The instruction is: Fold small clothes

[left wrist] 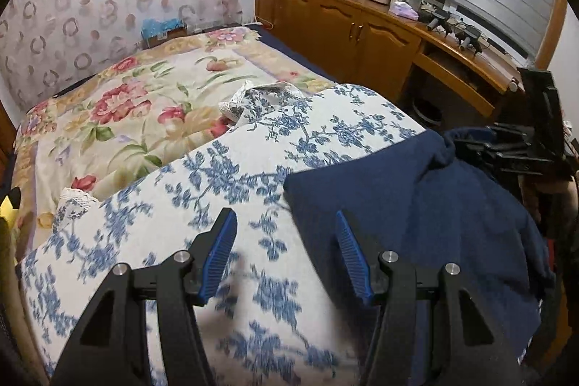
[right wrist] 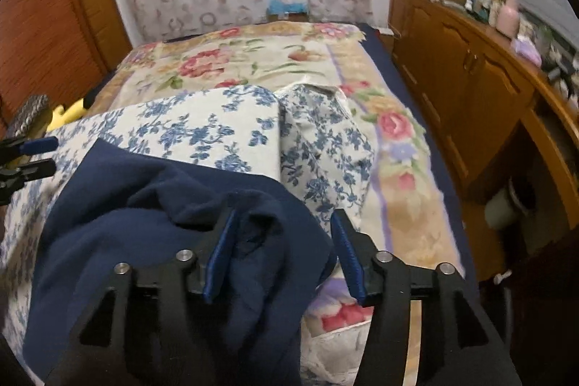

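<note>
— Where's the garment, and how far are you with it?

— The navy garment (right wrist: 144, 216) fills the lower left of my right wrist view, lying on the blue-flowered white cloth (left wrist: 224, 176) that covers the near end of the bed. One edge, toward the upper left of that frame, lies straight and flat. The part nearest me is bunched into soft ridges, so I'd judge the fold barely begun: no tidy rectangle yet.

— And your grippers?

— My right gripper (right wrist: 282, 234) is released, jaws apart; a rumpled fold sits between them, but the pads aren't pressing it. My left gripper (left wrist: 286, 234) is also released, over the garment's left edge, at lower centre of its own view, holding nothing.

— What's left?

— Flattening that bunch, then the folds themselves, I'd say. Beyond lies the floral bedspread (right wrist: 253, 60); the wooden cabinet (right wrist: 470, 89) stands at right.
</note>
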